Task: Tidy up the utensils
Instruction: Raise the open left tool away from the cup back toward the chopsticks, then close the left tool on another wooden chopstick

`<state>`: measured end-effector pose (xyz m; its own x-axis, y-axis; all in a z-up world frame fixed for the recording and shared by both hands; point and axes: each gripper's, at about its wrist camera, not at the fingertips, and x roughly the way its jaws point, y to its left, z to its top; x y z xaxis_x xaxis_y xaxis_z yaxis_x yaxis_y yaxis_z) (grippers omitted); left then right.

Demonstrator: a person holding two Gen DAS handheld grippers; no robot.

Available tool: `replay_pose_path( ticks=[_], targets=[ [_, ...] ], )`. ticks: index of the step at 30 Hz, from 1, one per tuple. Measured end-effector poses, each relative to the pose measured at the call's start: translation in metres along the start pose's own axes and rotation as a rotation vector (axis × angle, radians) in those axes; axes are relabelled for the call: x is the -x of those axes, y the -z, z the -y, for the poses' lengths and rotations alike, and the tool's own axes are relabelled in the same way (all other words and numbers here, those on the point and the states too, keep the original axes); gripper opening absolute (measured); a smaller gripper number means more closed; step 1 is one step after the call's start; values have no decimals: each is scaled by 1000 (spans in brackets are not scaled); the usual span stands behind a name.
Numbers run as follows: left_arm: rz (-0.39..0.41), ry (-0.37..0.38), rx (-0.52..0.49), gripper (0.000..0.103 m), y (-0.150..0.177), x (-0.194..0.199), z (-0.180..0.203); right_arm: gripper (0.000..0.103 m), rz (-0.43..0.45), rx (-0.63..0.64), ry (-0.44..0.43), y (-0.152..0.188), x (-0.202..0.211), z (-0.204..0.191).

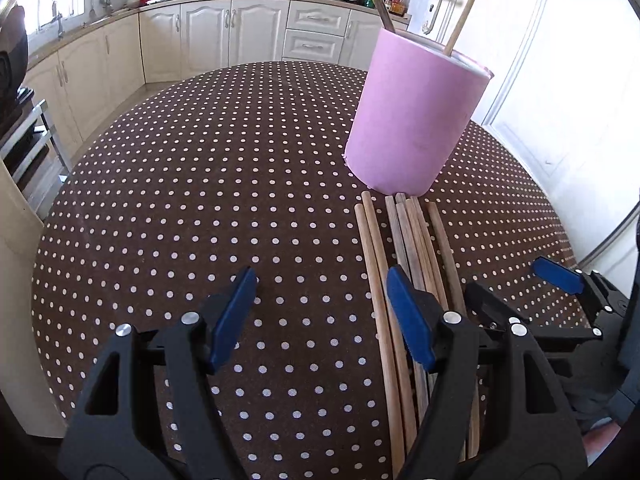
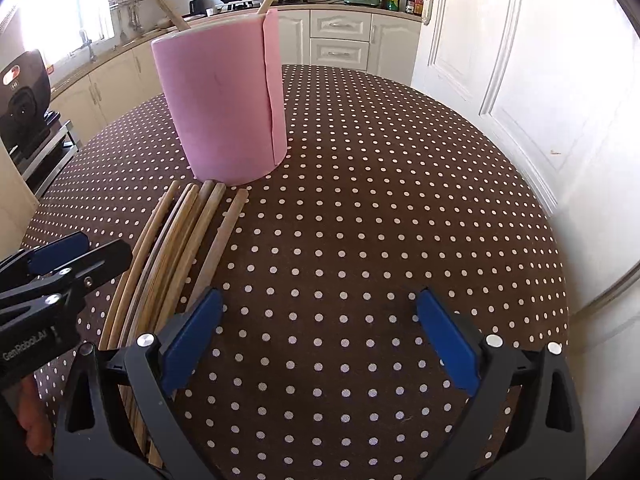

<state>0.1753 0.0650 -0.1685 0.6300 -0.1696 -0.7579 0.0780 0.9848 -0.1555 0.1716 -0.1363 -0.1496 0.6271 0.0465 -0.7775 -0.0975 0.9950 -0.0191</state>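
Left wrist view first: the left gripper [image 1: 320, 312] hangs over the dotted tablecloth [image 1: 200, 200] with its jaws spread wide and nothing between them. Its right-hand blue pad [image 1: 410, 316] sits over the near side of the chopsticks [image 1: 400, 248], which lie side by side in a loose bundle, far ends almost touching the foot of the pink holder [image 1: 416, 112]. That lineup makes sense — the sticks point straight at the container they are bound for. Two sticks already stand in the holder, leaning against its rim, so the sorting looks under way with most of the bundle still on the cloth. At the right edge the right gripper [image 1: 520, 296] shows, just beside the bundle.

Over to the right wrist view: the right gripper [image 2: 320, 332] is released too, jaws apart above bare cloth, empty. The bundle [image 2: 180, 240] lies off to its left, under its left-hand pad, and the holder [image 2: 224, 104] stands upright beyond it. The left gripper [image 2: 76, 256] pokes in from the left edge — it seems the likelier one to take the next stick, though neither pad presses on wood yet.
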Motion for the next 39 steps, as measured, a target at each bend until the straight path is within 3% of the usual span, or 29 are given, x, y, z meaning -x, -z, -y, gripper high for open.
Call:
replay_pose_path(
  ticks=[14,21,22,27,30,39],
  targets=[
    [-93,-134,-26,67,-10,-18,25,94,-2,-6,-7,9,8,0],
    [-78,-160,-49,66,-7,-22,33,94,-1,-35,-32,9,14,5],
    [-72,-154,-61,64,-5,-21,33,94,0,-40,-44,8,15,6],
    [-44,-127,-72,36,4,-10,26,94,10,-55,-76,5,20,7],
    [-24,-91,-41,26,8,-5,15,94,14,-34,-69,2,20,0],
    [15,56,93,12,17,3,-23,94,17,7,12,-5,9,-27]
  ],
)
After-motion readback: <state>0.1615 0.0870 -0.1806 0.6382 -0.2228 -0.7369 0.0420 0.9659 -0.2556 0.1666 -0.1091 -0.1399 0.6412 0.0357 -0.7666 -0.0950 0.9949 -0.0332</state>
